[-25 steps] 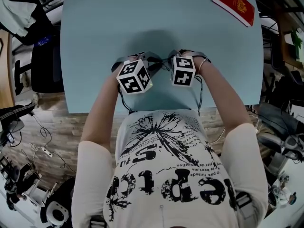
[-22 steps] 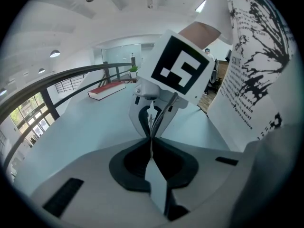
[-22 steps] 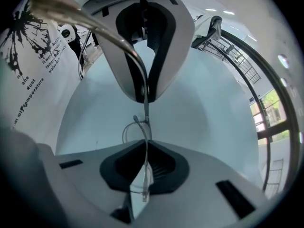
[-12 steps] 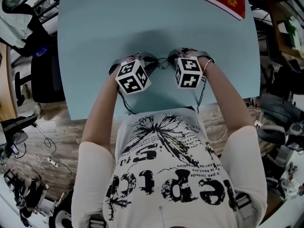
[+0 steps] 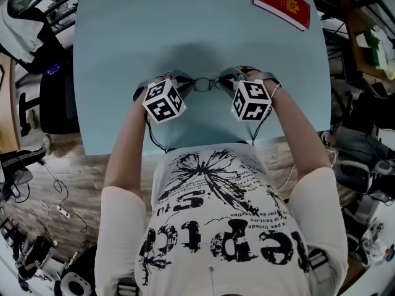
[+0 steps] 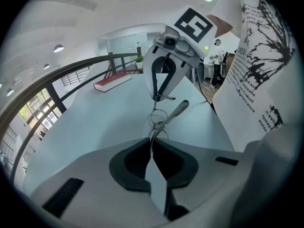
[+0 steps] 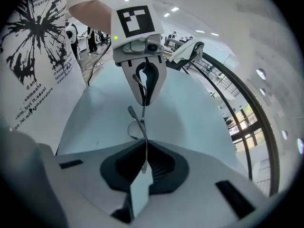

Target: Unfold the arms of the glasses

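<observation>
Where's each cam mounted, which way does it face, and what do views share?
Head view: on the person's head, looking steeply down at table, glasses, book; shows forearms, shirt, left gripper, right gripper.
Left gripper view: on the left gripper, looking along its jaws, shut on the glasses, towards the right gripper; shirt at right.
Right gripper view: on the right gripper, looking along jaws that have just been closing on the glasses, towards the left gripper; shirt at left.
Shared: all show glasses and table.
</observation>
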